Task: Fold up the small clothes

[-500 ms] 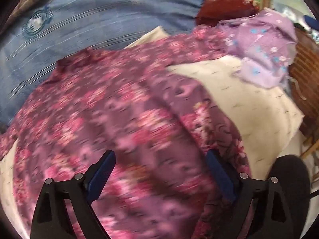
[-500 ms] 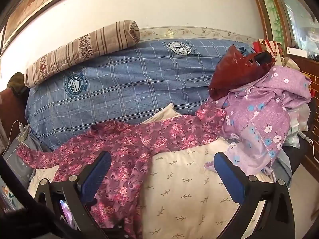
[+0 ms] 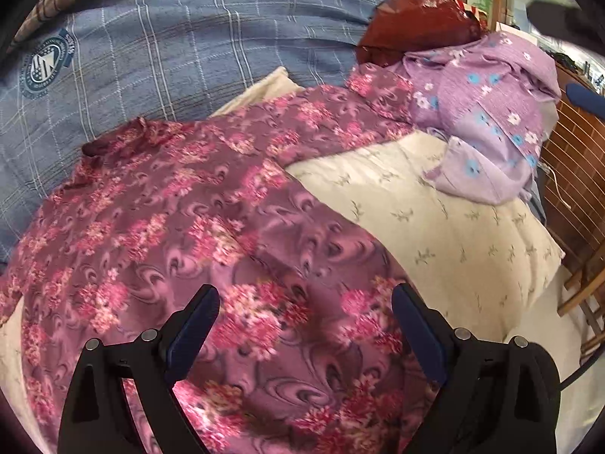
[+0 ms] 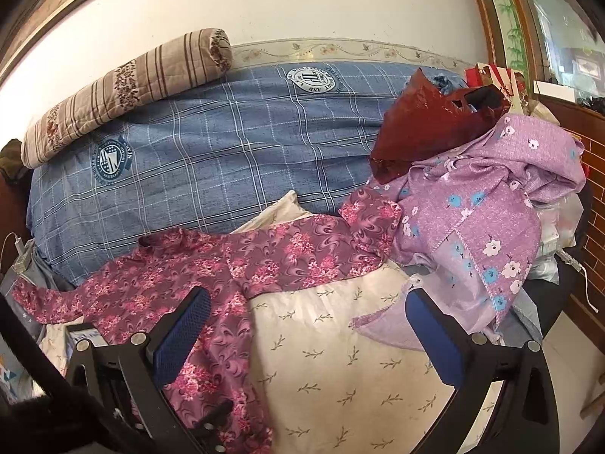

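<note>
A small magenta floral shirt point(image 3: 211, 208) lies spread on a cream pillow point(image 3: 446, 227), sleeves out to both sides. It also shows in the right wrist view point(image 4: 211, 276). My left gripper point(image 3: 306, 317) is open and empty, hovering just above the shirt's lower body. My right gripper point(image 4: 306, 321) is open and empty, held higher and further back, above the cream pillow point(image 4: 340, 359) beside the shirt's right edge. The left gripper's body point(image 4: 113, 374) shows at the lower left of the right wrist view.
A blue plaid bedspread point(image 4: 227, 151) lies behind, with a striped bolster point(image 4: 124, 87) against the wall. A lilac flowered cloth point(image 4: 491, 227) and a dark red plastic bag point(image 4: 427, 121) are heaped on the right. Wooden furniture point(image 3: 574, 196) stands at the far right.
The left gripper has pulled back and up a little from the shirt, so more of the shirt and bedspread shows. The right gripper has barely moved.
</note>
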### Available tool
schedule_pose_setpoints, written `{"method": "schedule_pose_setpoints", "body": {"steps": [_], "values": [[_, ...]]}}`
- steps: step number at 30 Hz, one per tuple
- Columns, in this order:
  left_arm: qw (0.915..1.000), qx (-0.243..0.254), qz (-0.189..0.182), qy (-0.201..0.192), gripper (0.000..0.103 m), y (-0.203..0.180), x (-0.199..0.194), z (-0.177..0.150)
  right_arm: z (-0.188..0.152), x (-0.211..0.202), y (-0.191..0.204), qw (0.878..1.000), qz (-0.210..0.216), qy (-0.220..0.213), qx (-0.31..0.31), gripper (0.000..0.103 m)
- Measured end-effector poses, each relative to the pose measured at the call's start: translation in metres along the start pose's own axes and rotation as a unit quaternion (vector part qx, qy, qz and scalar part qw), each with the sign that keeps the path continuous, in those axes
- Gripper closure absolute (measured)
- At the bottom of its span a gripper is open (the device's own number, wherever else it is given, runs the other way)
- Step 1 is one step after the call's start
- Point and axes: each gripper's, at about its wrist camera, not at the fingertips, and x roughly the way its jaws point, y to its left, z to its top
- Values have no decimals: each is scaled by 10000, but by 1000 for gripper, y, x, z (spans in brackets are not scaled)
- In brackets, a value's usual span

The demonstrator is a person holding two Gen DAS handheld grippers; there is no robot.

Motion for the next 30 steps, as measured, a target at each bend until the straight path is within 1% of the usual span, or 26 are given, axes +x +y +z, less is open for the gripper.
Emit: {"method": "schedule_pose_setpoints", "body": {"steps": [4, 9, 12, 15, 18, 19, 23, 30], "values": [[9998, -98, 94, -155, 10, 4, -7, 7, 5, 8, -3, 9998, -77, 34, -157, 1], [9994, -135, 148, -295, 10, 10, -20, 14, 10, 16, -1, 9998, 6, 71, -199, 1], [9990, -124, 173, -387, 10, 12, -27, 21, 16, 18, 1, 9995, -27, 156, -286, 1], [9985, -120, 203, -491, 10, 13, -36, 27, 18, 22, -2, 9997, 24, 117, -204, 1], [9979, -109, 227, -601, 10, 13, -44, 32, 21, 27, -8, 9997, 7, 154, -196, 1], [9977, -101, 236, -625, 10, 14, -45, 34, 19, 31, -12, 9996, 1, 228, -134, 1], [9976, -142, 260, -633, 10, 15, -46, 40, 20, 39, -23, 9994, -146, 296, -71, 1], [9987, -189, 267, -402, 10, 14, -30, 50, 19, 51, -37, 9992, -234, 312, -27, 1]]}}
